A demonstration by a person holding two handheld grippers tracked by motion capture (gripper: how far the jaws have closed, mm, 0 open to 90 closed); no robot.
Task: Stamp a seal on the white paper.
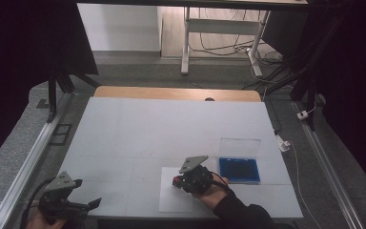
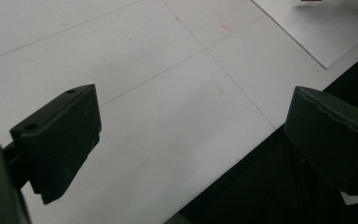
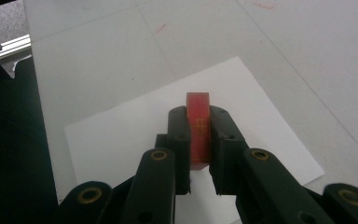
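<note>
My right gripper (image 3: 198,116) is shut on a small red block (image 3: 198,122) that stands upright between its pads, over a white sheet of paper (image 3: 121,135). In the high view the right gripper (image 1: 177,182) hovers at the sheet's (image 1: 174,200) right edge with the red block (image 1: 176,181) at its tip. The left gripper (image 1: 94,202) rests at the table's near left corner, pointing right. Its jaws stand wide apart with nothing between them (image 2: 191,140); beneath them lie the white table top (image 2: 144,116) and its front edge.
A clear plastic case with a blue insert (image 1: 239,168) lies open to the right of the paper, its lid (image 1: 238,147) standing up. Dark frame posts flank the table, and a cable (image 1: 298,167) runs along its right side.
</note>
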